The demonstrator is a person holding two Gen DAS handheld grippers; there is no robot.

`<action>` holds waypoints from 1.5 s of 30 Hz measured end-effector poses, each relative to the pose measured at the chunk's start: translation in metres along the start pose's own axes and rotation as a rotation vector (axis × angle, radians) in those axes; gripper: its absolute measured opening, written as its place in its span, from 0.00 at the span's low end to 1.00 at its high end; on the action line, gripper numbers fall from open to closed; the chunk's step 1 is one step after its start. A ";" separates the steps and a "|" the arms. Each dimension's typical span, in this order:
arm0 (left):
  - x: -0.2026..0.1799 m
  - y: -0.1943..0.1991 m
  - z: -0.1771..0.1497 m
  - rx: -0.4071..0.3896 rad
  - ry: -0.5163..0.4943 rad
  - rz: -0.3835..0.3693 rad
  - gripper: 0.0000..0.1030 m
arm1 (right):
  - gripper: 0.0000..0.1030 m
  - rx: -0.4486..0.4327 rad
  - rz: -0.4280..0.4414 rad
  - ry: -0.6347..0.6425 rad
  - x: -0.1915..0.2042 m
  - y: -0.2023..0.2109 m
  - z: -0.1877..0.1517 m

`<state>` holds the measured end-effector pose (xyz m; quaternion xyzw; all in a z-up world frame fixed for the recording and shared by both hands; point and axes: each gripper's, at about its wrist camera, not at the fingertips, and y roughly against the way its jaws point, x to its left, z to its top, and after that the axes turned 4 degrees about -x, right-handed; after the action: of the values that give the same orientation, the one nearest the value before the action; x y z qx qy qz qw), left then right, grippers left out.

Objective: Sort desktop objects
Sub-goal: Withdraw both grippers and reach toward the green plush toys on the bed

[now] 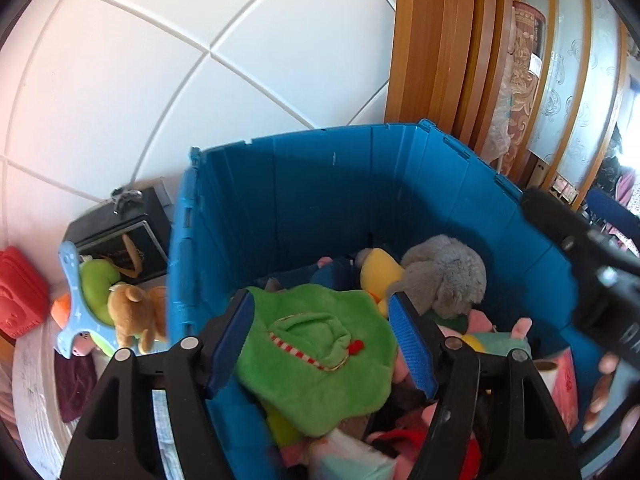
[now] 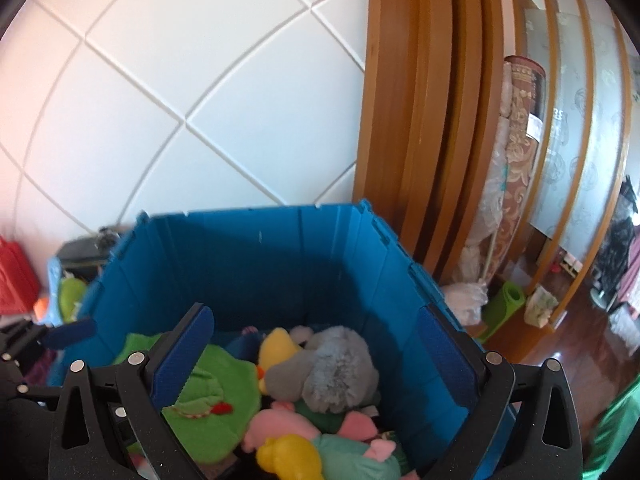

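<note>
Two views look down into a deep blue crate (image 1: pixel 320 200) that stands against a white tiled wall (image 1: pixel 160 80), with a wooden door frame (image 1: pixel 432 48) to its right. The crate is partly filled with soft toys.

The left claw (image 1: pixel 322 344) hangs over the near side of the crate with its blue-padded fingers spread fairly wide. A green plush cloth (image 1: pixel 320 368), stitched with a red and white striped cord, lies between the pads on top of the pile; whether the pads touch it cannot be told, and it looks released rather than gripped. Behind it sit a grey furry toy (image 1: pixel 444 276) and a yellow plush (image 1: pixel 380 272), with pink toys lower down.

The right claw (image 2: pixel 320 364) is also spread wide and holds nothing. It hovers above the crate, framing the grey furry toy and a yellow duck-like plush (image 2: pixel 288 458).

Left of the crate, on a pale table (image 1: pixel 36 400), more things wait: a brown plush dog (image 1: pixel 132 312), a light blue plastic frame (image 1: pixel 74 304) around a lime green cushion (image 1: pixel 96 292), a red toy (image 1: pixel 20 292) and a black box (image 1: pixel 120 236).

The drop appears finished. To do the next step well, lift the left claw straight up, clear of the crate's rim, before swinging toward the dog, so no cloth snags on the pads.
</note>
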<state>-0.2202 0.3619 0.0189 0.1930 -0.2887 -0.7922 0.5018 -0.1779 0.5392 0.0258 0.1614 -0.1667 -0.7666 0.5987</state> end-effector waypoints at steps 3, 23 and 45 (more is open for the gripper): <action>0.017 0.033 -0.007 -0.080 0.001 0.050 0.67 | 1.00 -0.025 0.039 -0.020 0.004 0.026 0.009; 0.258 0.162 -0.169 -0.192 0.189 0.410 0.80 | 1.00 -0.154 0.354 0.094 0.192 0.159 -0.002; 0.509 0.035 -0.205 0.040 0.371 0.471 0.79 | 1.00 0.281 0.339 0.130 0.409 -0.051 -0.061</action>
<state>-0.2887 -0.1649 -0.1224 0.2719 -0.2446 -0.5995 0.7120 -0.2893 0.1490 -0.0712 0.2621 -0.2577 -0.6122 0.7001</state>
